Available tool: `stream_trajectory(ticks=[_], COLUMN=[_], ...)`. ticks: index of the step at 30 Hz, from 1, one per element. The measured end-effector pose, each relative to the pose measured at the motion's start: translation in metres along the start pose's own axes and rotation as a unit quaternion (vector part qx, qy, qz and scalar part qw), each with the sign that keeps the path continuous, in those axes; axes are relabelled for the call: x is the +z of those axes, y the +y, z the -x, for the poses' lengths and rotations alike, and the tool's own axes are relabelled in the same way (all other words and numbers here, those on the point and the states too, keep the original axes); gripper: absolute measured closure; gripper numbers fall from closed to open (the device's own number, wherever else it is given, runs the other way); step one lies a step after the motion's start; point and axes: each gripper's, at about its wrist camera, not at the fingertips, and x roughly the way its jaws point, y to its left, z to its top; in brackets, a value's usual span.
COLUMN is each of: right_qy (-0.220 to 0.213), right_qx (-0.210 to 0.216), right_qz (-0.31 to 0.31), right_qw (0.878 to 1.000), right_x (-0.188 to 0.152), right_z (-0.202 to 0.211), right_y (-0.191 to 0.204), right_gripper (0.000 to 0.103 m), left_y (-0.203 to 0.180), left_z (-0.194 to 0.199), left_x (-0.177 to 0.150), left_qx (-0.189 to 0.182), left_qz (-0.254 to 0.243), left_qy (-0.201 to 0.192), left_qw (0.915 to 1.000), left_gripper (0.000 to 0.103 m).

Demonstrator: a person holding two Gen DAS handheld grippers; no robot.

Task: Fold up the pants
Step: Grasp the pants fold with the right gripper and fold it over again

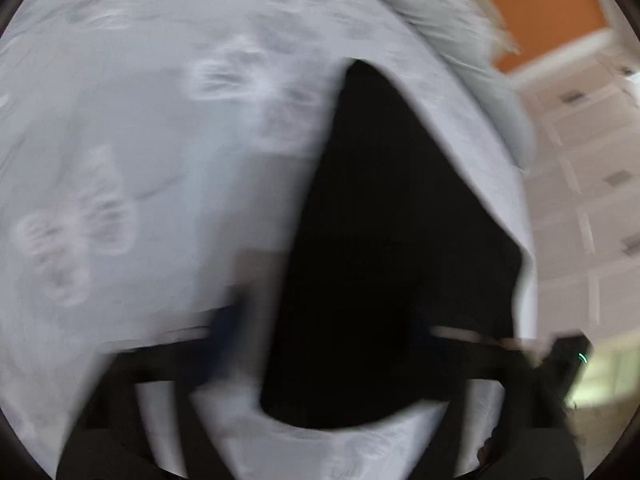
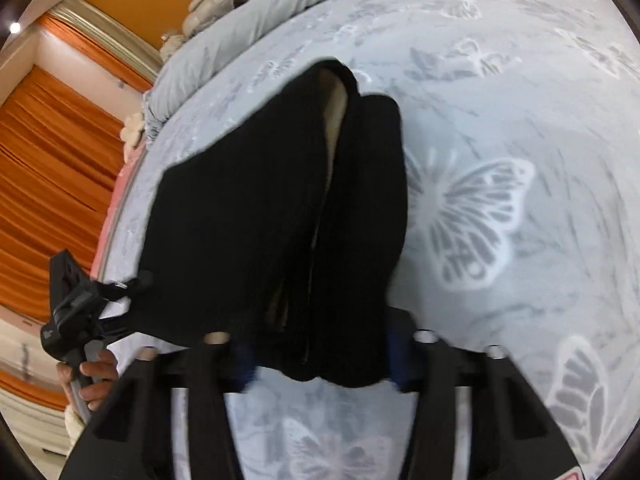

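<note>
The black pants [image 2: 280,208] hang over a pale grey bedspread with butterfly print [image 2: 480,200]. In the right wrist view my right gripper [image 2: 320,364] is shut on the pants' near end between its blue pads [image 2: 244,364]. The left gripper [image 2: 120,292] shows at the left of that view, pinching the pants' left corner, with a hand on its handle. In the blurred left wrist view the pants [image 1: 384,240] fill the centre and run down between the left gripper's fingers [image 1: 320,360].
A folded grey duvet [image 2: 240,20] and pillows lie along the bed's far edge. Orange curtains [image 2: 48,152] and an orange wall stand beyond the bed. A tiled floor [image 1: 580,184] lies to the right in the left wrist view.
</note>
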Motion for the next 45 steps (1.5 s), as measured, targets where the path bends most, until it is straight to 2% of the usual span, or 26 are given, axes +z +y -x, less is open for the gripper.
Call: stream_trajectory(ticks=[2, 6, 8, 10, 12, 13, 15, 16, 18, 19, 20, 21, 24, 25, 26, 27, 29, 31, 33, 34, 36, 37, 39, 42, 44, 45], right_qy=[-0.02, -0.03, -0.019, 0.011, 0.072, 0.091, 0.064, 0.027, -0.06, -0.08, -0.087, -0.085, -0.052, -0.044, -0.031, -0.02, -0.054, -0.093, -0.122, -0.114, -0.056, -0.035, -0.059, -0.139, -0.155, -0.147], right_qx=[0.005, 0.052, 0.054, 0.055, 0.012, -0.024, 0.002, -0.01, -0.037, -0.039, -0.034, -0.027, -0.031, -0.039, -0.05, -0.063, -0.069, -0.053, -0.064, -0.096, -0.148, -0.149, -0.123, -0.12, -0.102, -0.096], right_qz=[0.022, 0.06, 0.068, 0.052, 0.032, 0.022, -0.002, 0.007, 0.035, 0.045, 0.05, 0.049, 0.054, 0.061, 0.074, 0.08, 0.087, 0.115, 0.143, 0.151, 0.107, 0.08, 0.063, 0.127, 0.152, 0.158], right_qw=[1.0, 0.996, 0.996, 0.997, 0.997, 0.995, 0.998, 1.0, 0.997, 0.995, 0.994, 0.995, 0.997, 0.996, 0.996, 0.995, 0.992, 0.988, 0.98, 0.977, 0.982, 0.985, 0.989, 0.975, 0.971, 0.972], right_x=[-0.001, -0.024, -0.042, -0.069, -0.093, -0.1, -0.102, -0.096, -0.085, -0.08, -0.073, -0.065, -0.047, -0.042, -0.039, -0.037, -0.042, -0.055, -0.058, -0.059, -0.056, -0.056, -0.057, -0.068, -0.074, -0.075], right_z=[0.019, 0.076, 0.092, 0.094, 0.071, 0.062, 0.071, 0.086, 0.112, 0.117, 0.116, 0.109, 0.067, 0.058, 0.042, 0.032, 0.045, 0.084, 0.107, 0.101, 0.068, 0.056, 0.062, 0.097, 0.102, 0.096], right_y=[0.018, 0.053, 0.053, 0.036, 0.01, 0.001, -0.01, -0.005, 0.007, 0.013, 0.017, 0.023, 0.038, 0.044, 0.048, 0.052, 0.064, 0.072, 0.083, 0.074, 0.039, 0.025, 0.025, 0.062, 0.081, 0.084], right_gripper=[0.067, 0.068, 0.067, 0.061, 0.054, 0.048, 0.048, 0.045, 0.038, 0.035, 0.034, 0.034, 0.034, 0.048, 0.071, 0.084, 0.098, 0.098, 0.098, 0.095, 0.092, 0.091, 0.091, 0.09, 0.09, 0.09], left_y=[-0.005, -0.018, -0.022, -0.015, -0.004, 0.002, 0.006, 0.004, -0.008, -0.018, -0.026, -0.037, -0.06, -0.066, -0.071, -0.073, -0.076, -0.075, -0.071, -0.069, -0.064, -0.061, -0.057, -0.057, -0.062, -0.064], left_z=[0.013, 0.055, 0.083, 0.094, 0.093, 0.088, 0.091, 0.1, 0.124, 0.138, 0.145, 0.153, 0.15, 0.144, 0.135, 0.129, 0.115, 0.111, 0.112, 0.109, 0.1, 0.095, 0.085, 0.085, 0.085, 0.083], left_x=[-0.001, -0.018, -0.042, -0.061, -0.084, -0.098, -0.108, -0.109, -0.107, -0.106, -0.105, -0.106, -0.106, -0.109, -0.109, -0.108, -0.108, -0.11, -0.114, -0.113, -0.114, -0.114, -0.114, -0.117, -0.12, -0.121], left_qx=[-0.006, -0.027, -0.028, -0.029, -0.006, 0.032, 0.049, 0.049, 0.063, 0.08, 0.093, 0.112, 0.143, 0.16, 0.174, 0.18, 0.198, 0.199, 0.201, 0.209, 0.228, 0.236, 0.247, 0.255, 0.262, 0.267], left_qz=[0.003, -0.018, -0.041, -0.054, -0.065, -0.075, -0.088, -0.097, -0.121, -0.138, -0.149, -0.167, -0.204, -0.213, -0.221, -0.226, -0.23, -0.231, -0.233, -0.234, -0.231, -0.228, -0.225, -0.226, -0.232, -0.236], left_qy=[-0.009, -0.01, -0.003, 0.012, 0.023, 0.026, 0.016, -0.004, -0.064, -0.112, -0.142, -0.179, -0.21, -0.213, -0.209, -0.205, -0.194, -0.187, -0.187, -0.186, -0.175, -0.166, -0.152, -0.156, -0.165, -0.168], left_qw=[0.9999, 0.9994, 0.9988, 0.998, 0.9976, 0.9963, 0.9948, 0.9941, 0.9886, 0.9807, 0.974, 0.9631, 0.9455, 0.9399, 0.9366, 0.9352, 0.9328, 0.9338, 0.9329, 0.9313, 0.9296, 0.9299, 0.9302, 0.9272, 0.9221, 0.9191], left_gripper=[0.07, 0.071, 0.071, 0.067, 0.062, 0.062, 0.062, 0.062, 0.049, 0.031, 0.023, 0.023, 0.023, 0.023, 0.023, 0.023, 0.023, 0.023, 0.022, 0.02, 0.016, 0.016, 0.016, 0.016, 0.016, 0.016])
